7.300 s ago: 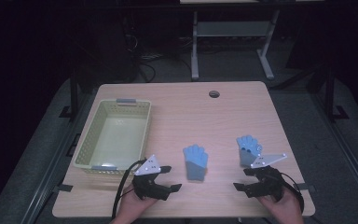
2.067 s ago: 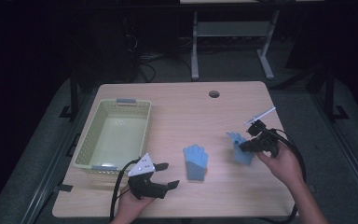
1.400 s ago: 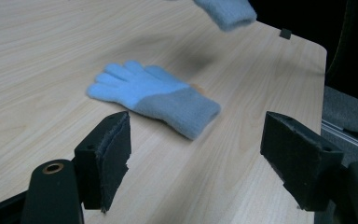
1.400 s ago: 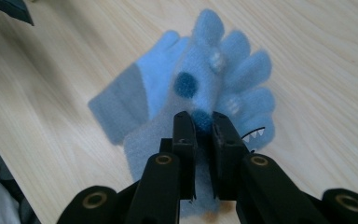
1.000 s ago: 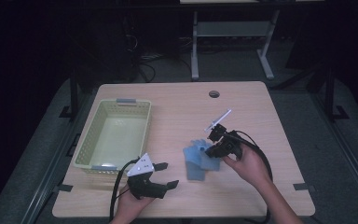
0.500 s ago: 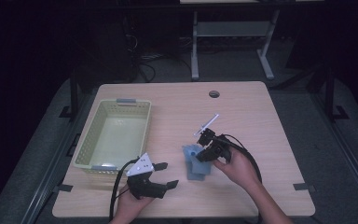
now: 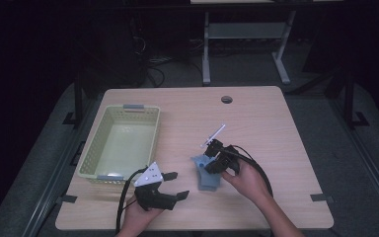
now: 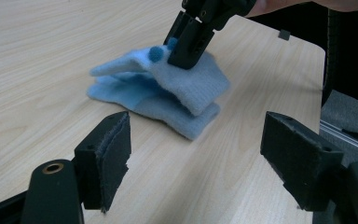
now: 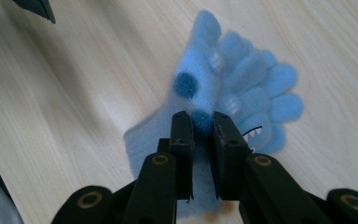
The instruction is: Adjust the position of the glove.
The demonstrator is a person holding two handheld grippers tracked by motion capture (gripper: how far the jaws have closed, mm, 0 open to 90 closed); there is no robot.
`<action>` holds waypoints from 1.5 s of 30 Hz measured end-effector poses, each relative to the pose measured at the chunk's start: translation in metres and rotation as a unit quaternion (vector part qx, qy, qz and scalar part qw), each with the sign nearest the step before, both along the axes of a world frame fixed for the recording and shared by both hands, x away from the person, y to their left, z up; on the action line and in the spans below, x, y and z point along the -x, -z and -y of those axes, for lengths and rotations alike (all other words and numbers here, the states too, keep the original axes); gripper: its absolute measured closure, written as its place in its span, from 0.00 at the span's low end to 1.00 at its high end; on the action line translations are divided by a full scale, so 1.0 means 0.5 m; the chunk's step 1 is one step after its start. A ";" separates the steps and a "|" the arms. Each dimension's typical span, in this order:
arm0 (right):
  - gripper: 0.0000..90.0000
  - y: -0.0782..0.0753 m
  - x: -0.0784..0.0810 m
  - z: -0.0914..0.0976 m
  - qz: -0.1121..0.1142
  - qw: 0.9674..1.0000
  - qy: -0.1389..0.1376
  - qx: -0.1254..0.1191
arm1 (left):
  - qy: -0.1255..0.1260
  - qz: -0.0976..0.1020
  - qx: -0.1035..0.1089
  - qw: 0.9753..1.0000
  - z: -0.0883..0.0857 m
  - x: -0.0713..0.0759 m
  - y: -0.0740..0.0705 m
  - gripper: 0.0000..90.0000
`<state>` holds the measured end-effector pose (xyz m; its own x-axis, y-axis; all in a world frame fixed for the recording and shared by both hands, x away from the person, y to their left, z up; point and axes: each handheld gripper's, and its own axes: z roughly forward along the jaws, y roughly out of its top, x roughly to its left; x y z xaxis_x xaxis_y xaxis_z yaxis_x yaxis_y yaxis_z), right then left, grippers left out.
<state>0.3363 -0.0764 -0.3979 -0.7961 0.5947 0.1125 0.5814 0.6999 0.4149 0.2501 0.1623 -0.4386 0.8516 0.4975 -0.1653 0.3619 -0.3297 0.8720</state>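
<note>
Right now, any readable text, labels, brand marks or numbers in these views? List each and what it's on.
None: no readable text, label, brand or number.
The blue gloves carry only picture marks: dark blue dots and a small toothed-mouth design, no letters.
The basket, the table, the left hand-held gripper and the right hand-held gripper show no markings.

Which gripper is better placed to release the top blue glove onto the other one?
Right. The right gripper is shut on the top blue glove, which lies over the lower glove. The left gripper sits open, apart from both.
</note>
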 end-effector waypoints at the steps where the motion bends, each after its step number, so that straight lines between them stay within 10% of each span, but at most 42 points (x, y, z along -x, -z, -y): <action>1: 0.89 0.001 0.001 -0.001 0.000 1.000 0.002 -0.004 | -0.001 -0.001 0.002 1.000 0.000 0.000 0.000 0.27; 22: 0.79 0.035 0.000 -0.016 -0.009 1.000 0.022 0.015 | 0.003 -0.001 -0.004 1.000 0.001 0.002 0.001 0.27; 40: 0.88 0.059 -0.005 -0.019 -0.020 1.000 0.021 0.001 | 0.001 -0.009 -0.002 1.000 0.004 0.001 0.004 0.27; 45: 0.77 0.064 -0.005 -0.005 -0.024 0.999 0.032 -0.019 | 0.003 -0.015 0.001 1.000 0.004 -0.002 0.006 0.27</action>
<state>0.3388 -0.0738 -0.4300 -0.7493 0.6394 0.1727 0.6446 0.6442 0.4116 0.2511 0.1604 -0.4416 0.8494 0.4920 -0.1906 0.3850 -0.3309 0.8616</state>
